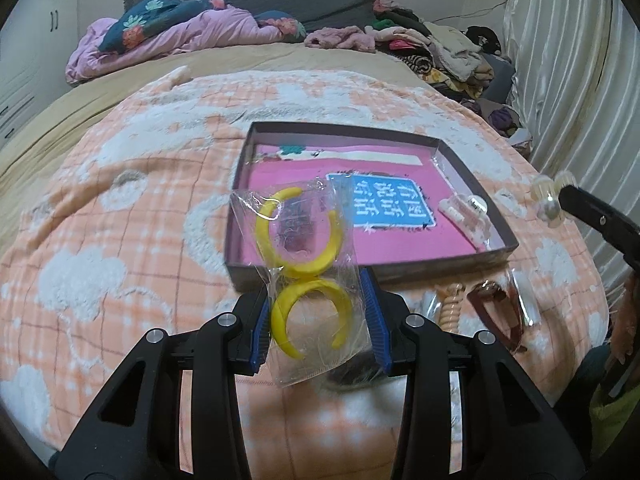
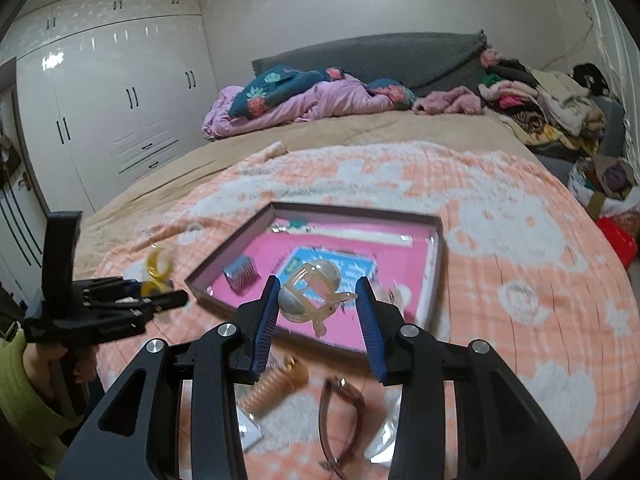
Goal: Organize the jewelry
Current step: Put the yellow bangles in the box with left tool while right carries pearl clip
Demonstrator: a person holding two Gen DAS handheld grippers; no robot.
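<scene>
My left gripper (image 1: 317, 292) is shut on a clear plastic bag (image 1: 308, 280) that holds two yellow crescent hoops. It hangs just before the near wall of a shallow box (image 1: 440, 266) with a pink lining. A white claw clip (image 1: 466, 216) lies in the box's right corner. My right gripper (image 2: 318, 285) is shut on a translucent claw clip with pearl balls (image 2: 310, 294), held above the box (image 2: 360, 211). From the right wrist view the left gripper (image 2: 176, 299) and its yellow hoops (image 2: 158, 272) show at the left. A small silvery clip (image 2: 240, 274) lies in the box.
A peach spiral hair tie (image 2: 272, 388) and a brown hair clip (image 2: 340, 412) lie on the orange-and-white blanket (image 1: 120, 240) near the box's front. Piled bedding (image 1: 180, 36) and clothes (image 1: 440, 48) fill the bed's far end. White wardrobes (image 2: 120, 100) stand to the left, a curtain (image 1: 568, 80) to the right.
</scene>
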